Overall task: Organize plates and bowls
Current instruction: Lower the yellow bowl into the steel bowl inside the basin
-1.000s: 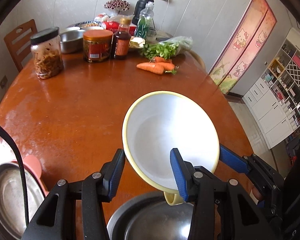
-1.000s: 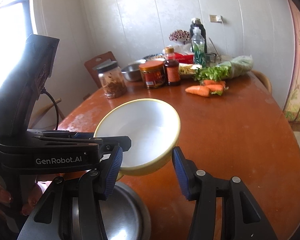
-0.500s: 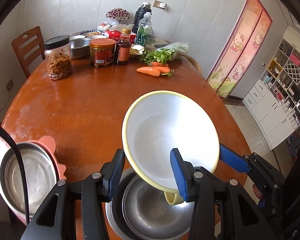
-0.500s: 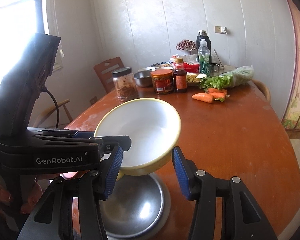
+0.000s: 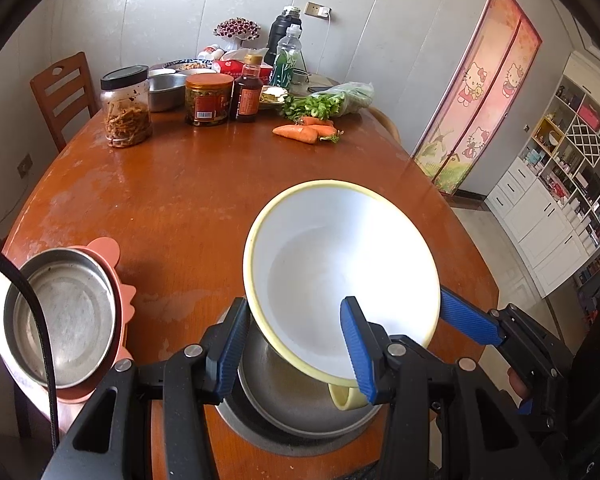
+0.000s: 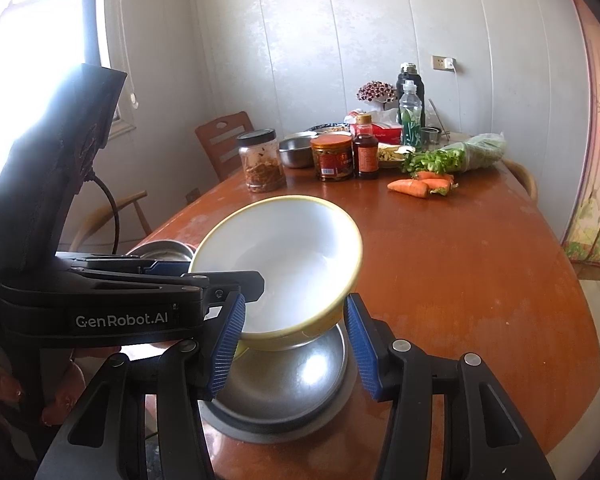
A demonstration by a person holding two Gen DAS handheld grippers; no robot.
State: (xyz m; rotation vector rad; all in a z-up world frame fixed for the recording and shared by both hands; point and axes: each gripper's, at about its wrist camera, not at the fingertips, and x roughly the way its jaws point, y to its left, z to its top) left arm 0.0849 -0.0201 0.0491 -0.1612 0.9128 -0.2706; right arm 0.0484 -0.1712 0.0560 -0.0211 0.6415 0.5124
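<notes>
One white bowl with a yellow rim and yellow outer wall [image 5: 340,272], round, deep and glossy, held tilted in the air between both tools just above a shallow round steel dish on a dark base [image 5: 300,404] at the near edge of the brown wooden table [image 5: 188,200]. Left gripper [image 5: 294,308]: clamped on the near rim, one blue pad inside the wall and one outside. Right gripper [image 6: 295,304]: jaws set around the lower wall near the foot, with both pads apparently pressing on it. Handling, as a judgement: rigid, moderately light, probably ceramic or melamine, so it may chip if knocked against metal. The glaze looks slippery, and a rim pinch alone would let it swing, so the better hold is rim and foot together, as here. To the left stands a steel bowl in a pink holder [image 5: 64,316], well apart.
</notes>
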